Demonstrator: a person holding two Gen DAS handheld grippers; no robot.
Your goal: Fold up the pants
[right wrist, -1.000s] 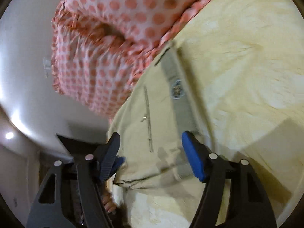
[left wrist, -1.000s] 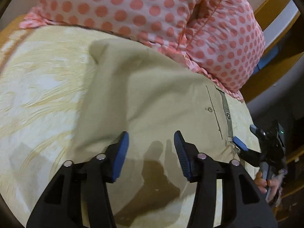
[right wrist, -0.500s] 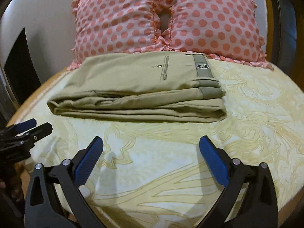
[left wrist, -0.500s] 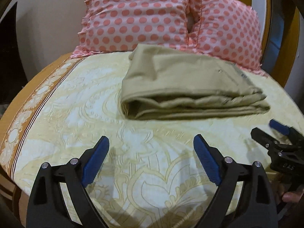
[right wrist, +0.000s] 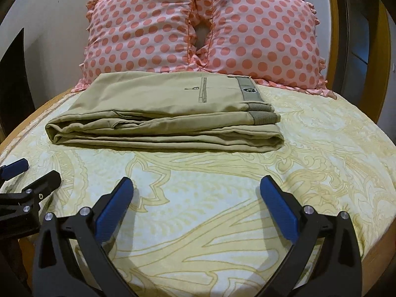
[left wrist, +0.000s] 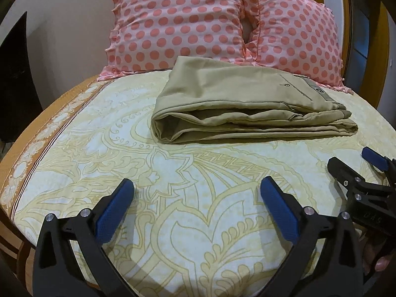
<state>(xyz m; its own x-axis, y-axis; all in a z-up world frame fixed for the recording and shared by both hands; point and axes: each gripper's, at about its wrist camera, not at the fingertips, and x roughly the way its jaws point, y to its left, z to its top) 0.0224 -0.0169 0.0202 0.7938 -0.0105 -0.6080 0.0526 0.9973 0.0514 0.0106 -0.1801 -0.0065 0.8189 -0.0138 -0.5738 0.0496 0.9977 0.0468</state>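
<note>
The khaki pants (left wrist: 237,104) are lying folded into a flat, layered bundle on the bed (left wrist: 198,198), toward its far side, with their back edge touching the two pink polka-dot pillows (left wrist: 178,24) that are leaning against the wall. In the right wrist view the waistband (right wrist: 248,90) is sitting on top at the bundle's right end, next to a buttoned pocket seam, and the stacked folds are facing the camera. The yellow patterned bedsheet (right wrist: 222,198) is stretching bare between the bundle and both tools.

The left gripper (left wrist: 196,193) is hovering over the near part of the sheet, its blue-padded fingers (left wrist: 116,210) spread wide and holding nothing. The right gripper (right wrist: 196,193) is hanging just beside it, likewise spread wide and empty, well apart from the pants. Each gripper is showing at the edge of the other's view.
</note>
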